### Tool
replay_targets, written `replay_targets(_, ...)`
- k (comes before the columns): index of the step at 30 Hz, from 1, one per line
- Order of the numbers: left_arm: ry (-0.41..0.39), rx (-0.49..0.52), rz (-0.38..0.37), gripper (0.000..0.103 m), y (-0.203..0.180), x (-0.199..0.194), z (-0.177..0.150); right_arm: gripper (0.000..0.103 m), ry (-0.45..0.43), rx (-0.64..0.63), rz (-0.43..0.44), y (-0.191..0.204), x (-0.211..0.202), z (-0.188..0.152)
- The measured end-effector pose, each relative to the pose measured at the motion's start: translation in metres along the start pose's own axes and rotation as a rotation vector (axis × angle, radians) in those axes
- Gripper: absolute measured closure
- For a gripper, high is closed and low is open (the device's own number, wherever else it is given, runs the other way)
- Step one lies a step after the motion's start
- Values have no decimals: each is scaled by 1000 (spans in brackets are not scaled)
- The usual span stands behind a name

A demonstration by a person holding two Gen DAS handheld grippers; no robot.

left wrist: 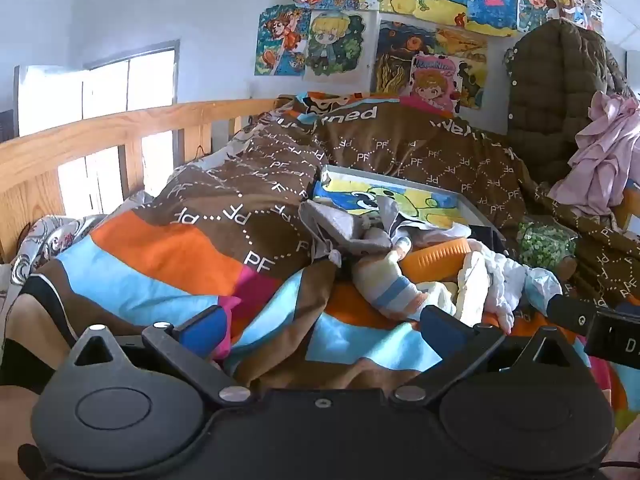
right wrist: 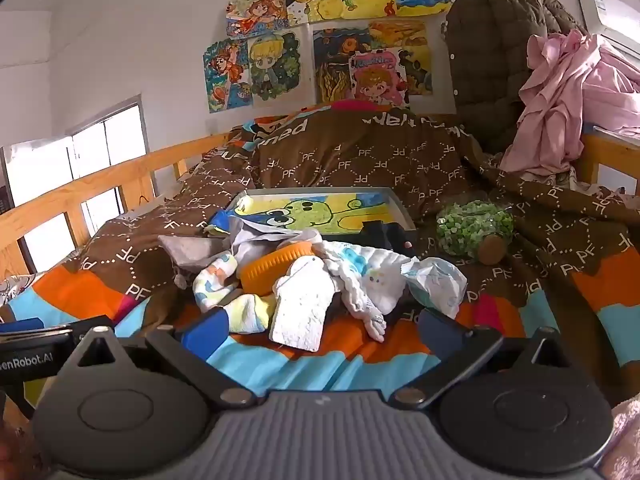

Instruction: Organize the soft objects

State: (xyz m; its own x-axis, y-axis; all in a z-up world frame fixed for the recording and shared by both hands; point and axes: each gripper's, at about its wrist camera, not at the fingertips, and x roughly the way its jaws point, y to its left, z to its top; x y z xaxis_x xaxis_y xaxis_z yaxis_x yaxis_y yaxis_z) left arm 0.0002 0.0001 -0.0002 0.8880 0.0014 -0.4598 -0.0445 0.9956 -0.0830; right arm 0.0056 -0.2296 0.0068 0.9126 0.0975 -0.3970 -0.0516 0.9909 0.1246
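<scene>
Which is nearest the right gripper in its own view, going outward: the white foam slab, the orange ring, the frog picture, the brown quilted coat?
From the right gripper:
1. White foam slab, just ahead, centre.
2. Orange ring, behind it, slightly left.
3. Frog picture, mid-bed, centre.
4. Brown quilted coat, far right, against the wall.

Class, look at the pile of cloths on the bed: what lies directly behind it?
A tray holding a green cartoon drawing lies behind the pile of cloths. The pile covers the tray's near edge and the drawing's lower part, so those cannot be seen.
</scene>
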Motion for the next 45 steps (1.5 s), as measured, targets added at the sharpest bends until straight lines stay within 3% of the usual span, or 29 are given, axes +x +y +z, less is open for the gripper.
replay_targets(9,-28,5,-15,1,-5,-3,2,0,-3,-4,13,1,1,0)
replay_targets(45,-20,-24,-13,1,1,-2,1,0,-14,9,15,-1,0,-1)
